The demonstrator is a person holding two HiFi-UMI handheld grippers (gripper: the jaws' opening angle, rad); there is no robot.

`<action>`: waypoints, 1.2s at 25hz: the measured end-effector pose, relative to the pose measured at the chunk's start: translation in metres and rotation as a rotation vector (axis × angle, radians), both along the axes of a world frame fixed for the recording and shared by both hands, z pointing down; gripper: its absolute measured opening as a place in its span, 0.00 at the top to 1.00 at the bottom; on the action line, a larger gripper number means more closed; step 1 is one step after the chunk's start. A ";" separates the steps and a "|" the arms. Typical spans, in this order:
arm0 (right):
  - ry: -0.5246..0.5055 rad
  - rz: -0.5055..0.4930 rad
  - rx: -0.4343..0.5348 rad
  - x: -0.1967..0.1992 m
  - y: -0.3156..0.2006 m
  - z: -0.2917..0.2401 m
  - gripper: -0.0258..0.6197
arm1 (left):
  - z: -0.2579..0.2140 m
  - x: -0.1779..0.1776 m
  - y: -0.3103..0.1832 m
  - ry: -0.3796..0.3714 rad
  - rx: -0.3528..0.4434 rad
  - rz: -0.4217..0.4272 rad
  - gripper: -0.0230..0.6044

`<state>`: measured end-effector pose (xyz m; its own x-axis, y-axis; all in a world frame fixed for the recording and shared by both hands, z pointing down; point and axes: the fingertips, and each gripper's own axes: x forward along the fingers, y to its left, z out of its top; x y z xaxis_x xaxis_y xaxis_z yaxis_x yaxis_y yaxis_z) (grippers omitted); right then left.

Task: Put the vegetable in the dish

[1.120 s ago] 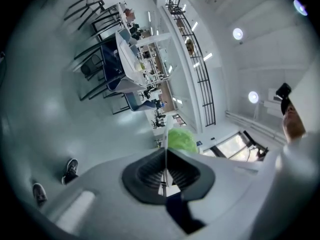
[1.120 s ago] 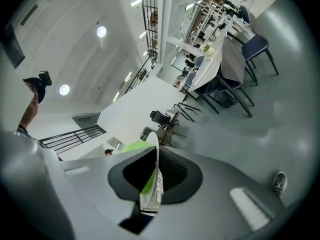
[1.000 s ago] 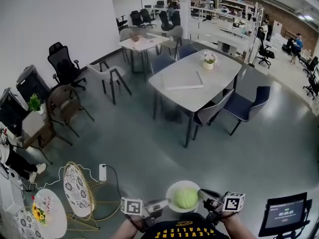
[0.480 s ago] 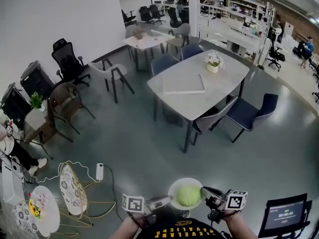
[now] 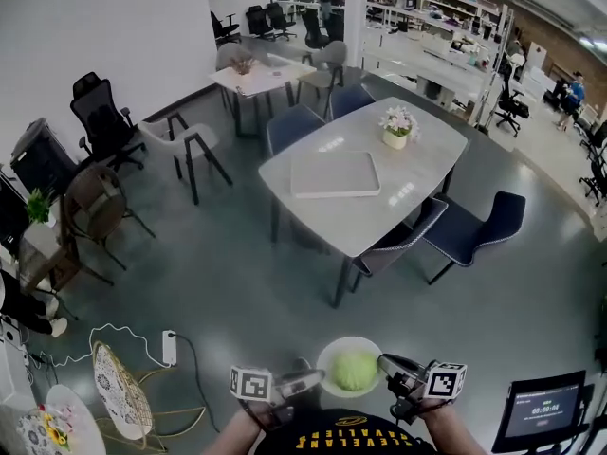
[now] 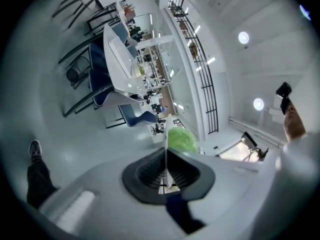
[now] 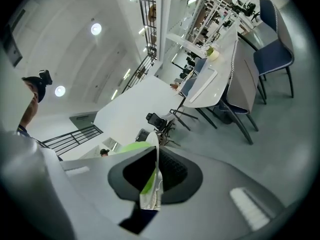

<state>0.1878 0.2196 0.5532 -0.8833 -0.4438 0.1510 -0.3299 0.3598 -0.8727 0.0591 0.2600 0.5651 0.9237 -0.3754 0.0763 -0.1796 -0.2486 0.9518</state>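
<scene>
A white dish (image 5: pixel 327 356) carries a round green cabbage (image 5: pixel 355 372) and hangs in the air close to my body, above the grey floor. My left gripper (image 5: pixel 305 383) is shut on the dish's left rim and my right gripper (image 5: pixel 390 367) is shut on its right rim. In the left gripper view the dish rim (image 6: pixel 165 149) runs edge-on between the shut jaws of the left gripper (image 6: pixel 165 159), with the cabbage (image 6: pixel 181 140) just beyond. In the right gripper view the right gripper (image 7: pixel 156 160) clamps the dish rim (image 7: pixel 152 140), and the cabbage (image 7: pixel 131 147) shows green to the left.
A long grey table (image 5: pixel 313 207) stands ahead with a flower pot (image 5: pixel 395 129) and a flat grey board (image 5: pixel 334 173) on it, and blue chairs (image 5: pixel 474 230) around it. A patterned wire chair (image 5: pixel 121 396) is at lower left, a monitor (image 5: pixel 541 410) at lower right.
The head view has swung: the grey table now sits further left and lower in the picture. The dish with the cabbage stays held between both grippers.
</scene>
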 end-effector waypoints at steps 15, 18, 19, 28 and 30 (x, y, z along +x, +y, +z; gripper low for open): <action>0.030 0.009 -0.037 -0.095 -0.171 -0.016 0.92 | -0.007 -0.096 -0.173 0.027 -0.019 0.023 0.95; 0.042 -0.007 -0.051 -0.104 -0.198 -0.012 0.92 | -0.004 -0.103 -0.199 0.026 -0.029 0.004 0.95; 0.042 -0.013 -0.055 -0.105 -0.209 -0.010 0.92 | -0.005 -0.103 -0.209 0.026 -0.031 -0.005 0.95; -0.006 -0.149 -0.034 -0.104 -0.329 -0.005 0.92 | -0.014 -0.098 -0.311 -0.041 -0.025 -0.151 0.95; -0.005 -0.178 -0.017 -0.097 -0.360 -0.006 0.92 | -0.015 -0.089 -0.337 -0.051 -0.013 -0.179 0.95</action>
<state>0.0909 -0.1399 0.5472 -0.9485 -0.2777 0.1523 -0.2577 0.3974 -0.8807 -0.0294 -0.0774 0.5498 0.8371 -0.5321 0.1270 -0.2680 -0.1965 0.9432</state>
